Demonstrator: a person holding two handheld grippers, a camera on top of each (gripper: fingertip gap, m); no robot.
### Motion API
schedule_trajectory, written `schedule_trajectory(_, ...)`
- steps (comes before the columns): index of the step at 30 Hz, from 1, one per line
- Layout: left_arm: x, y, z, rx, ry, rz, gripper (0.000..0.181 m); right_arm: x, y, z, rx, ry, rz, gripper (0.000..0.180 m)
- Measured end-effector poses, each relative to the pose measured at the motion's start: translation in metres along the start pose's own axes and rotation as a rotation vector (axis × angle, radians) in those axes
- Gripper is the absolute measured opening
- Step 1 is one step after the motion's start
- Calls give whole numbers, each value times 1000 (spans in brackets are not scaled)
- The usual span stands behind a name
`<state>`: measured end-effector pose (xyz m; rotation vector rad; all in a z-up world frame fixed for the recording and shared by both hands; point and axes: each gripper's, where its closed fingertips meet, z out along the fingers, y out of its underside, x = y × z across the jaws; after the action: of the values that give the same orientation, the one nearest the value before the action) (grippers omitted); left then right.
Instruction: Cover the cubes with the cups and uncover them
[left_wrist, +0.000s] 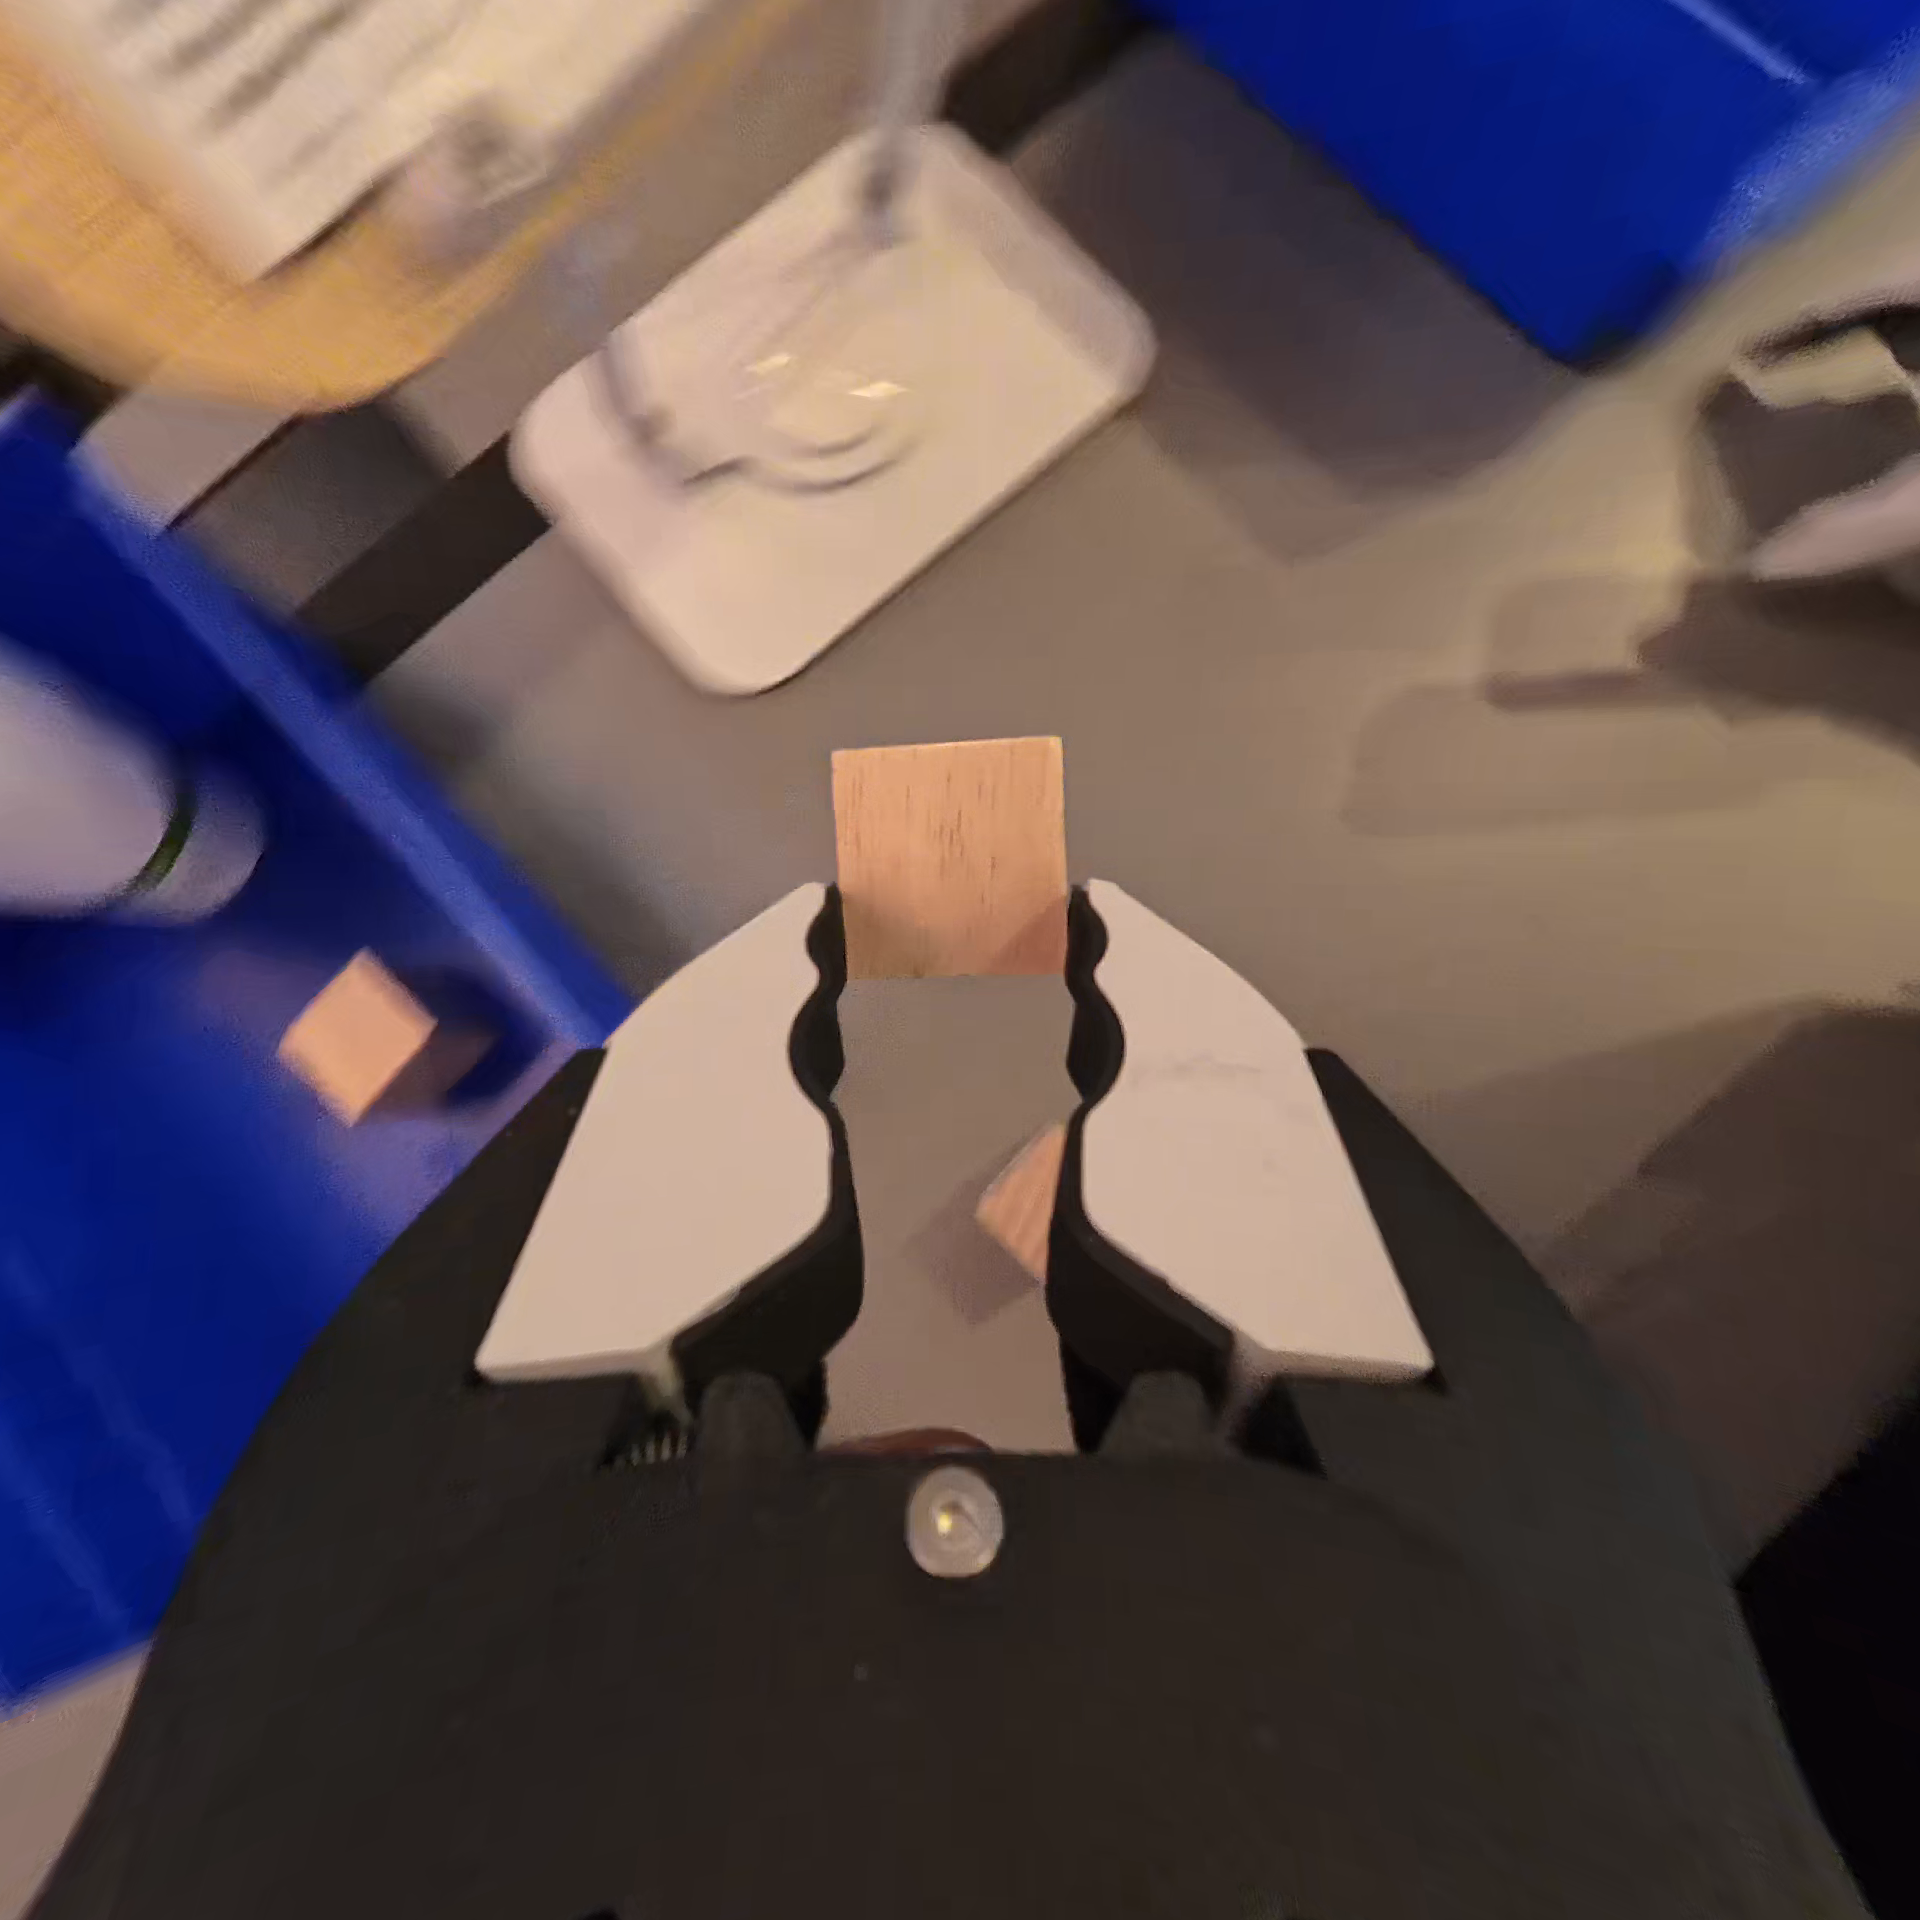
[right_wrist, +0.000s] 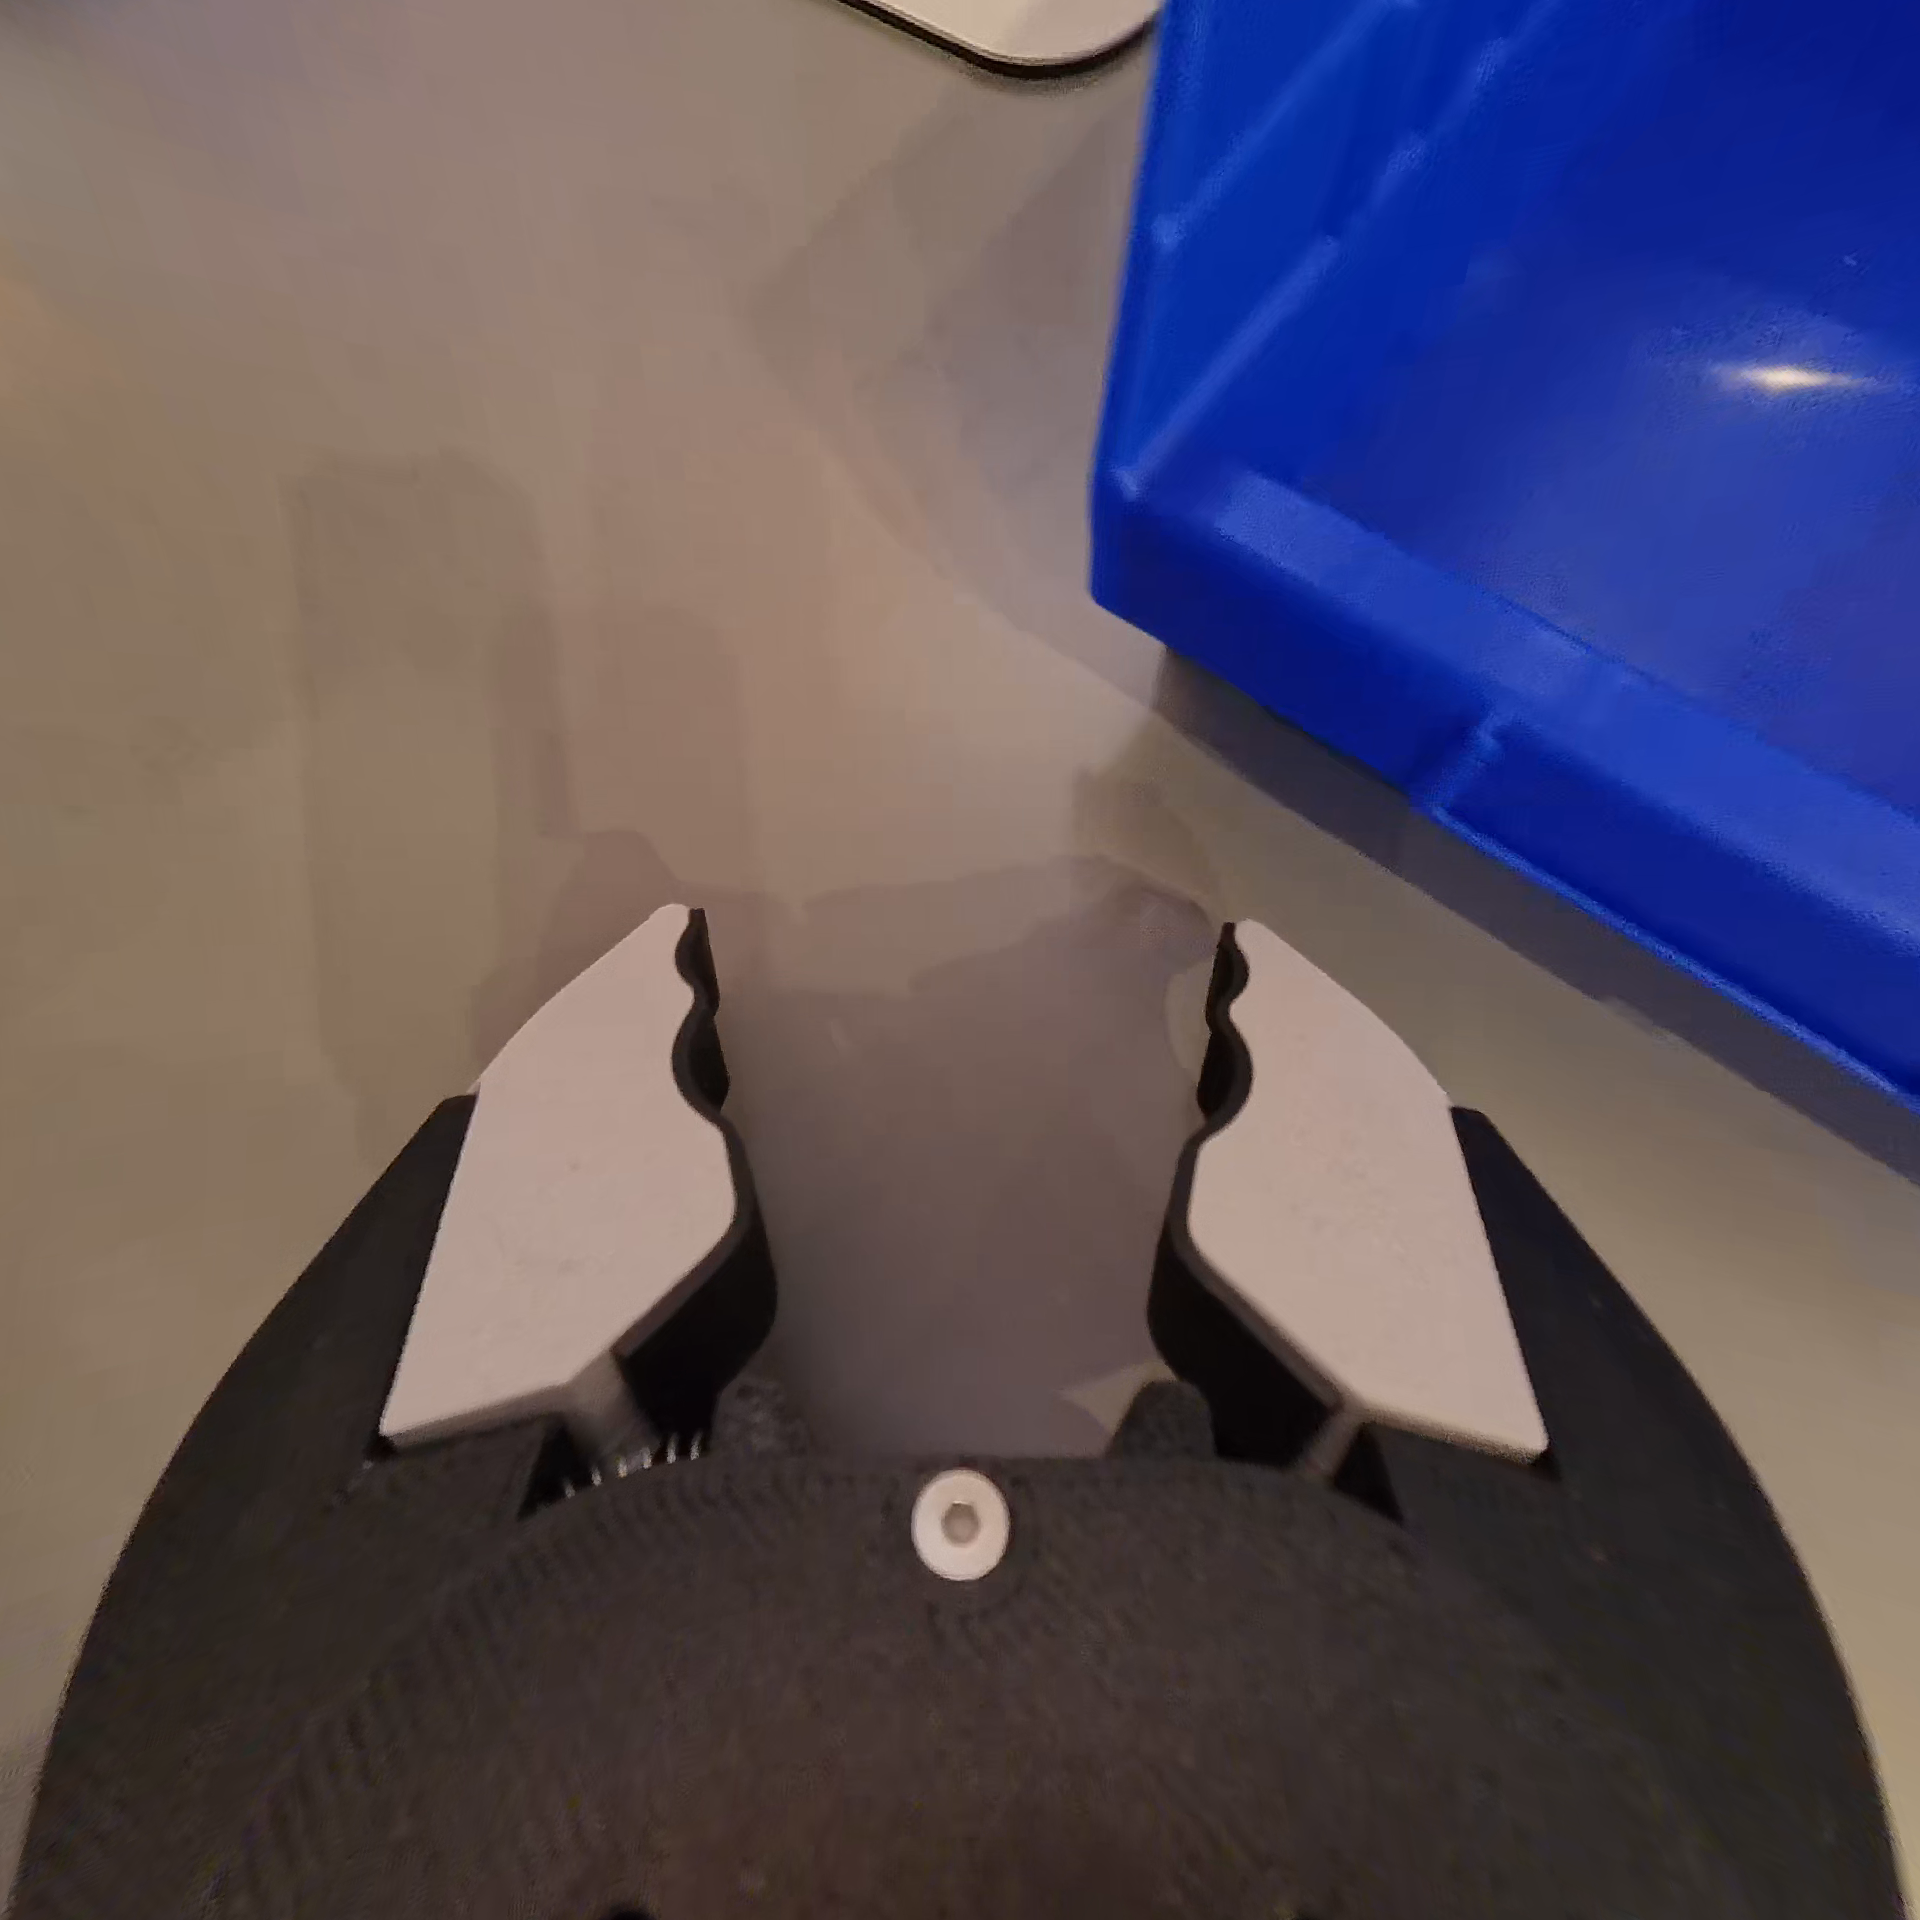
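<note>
Wooden cube (left_wrist: 951, 852), visible grain, square face, clamped at the tips of the left gripper (left_wrist: 951, 920), held above the grey tabletop (left_wrist: 1195, 727). Second cube (left_wrist: 1023, 1195) sits on the tabletop below, third cube (left_wrist: 358, 1039) in the blue plastic bin (left_wrist: 208, 727). Right gripper (right_wrist: 961, 940): wavy-edged fingers apart, holding nothing, beside another blue bin (right_wrist: 1558, 416).

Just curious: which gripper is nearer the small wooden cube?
Left. The left gripper clamps the small wooden cube at its fingertips; the right gripper hangs open over bare table, no cube in view.
</note>
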<state>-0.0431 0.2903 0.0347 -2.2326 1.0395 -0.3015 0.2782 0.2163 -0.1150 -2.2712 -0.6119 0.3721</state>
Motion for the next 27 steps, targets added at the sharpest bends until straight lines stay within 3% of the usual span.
schedule_trajectory(4, 76, -6, 34, -8, 221, 340, 41, 15, 10, -13, 4, -1, 20, 90)
schedule_trajectory(11, 126, 19, 89, -112, 461, 635, 40, 13, 12, -15, 5, -17, 5, 89)
schedule_trajectory(21, 136, 50, 118, -187, 529, 727, 41, 14, 13, -14, -1, -2, -9, 85)
schedule_trajectory(24, 137, 48, 119, -157, 530, 682, 60, 14, 13, -14, -3, -3, -8, 84)
schedule_trajectory(27, 127, 33, 100, -90, 484, 665, 65, 13, 13, -14, -1, -10, -4, 83)
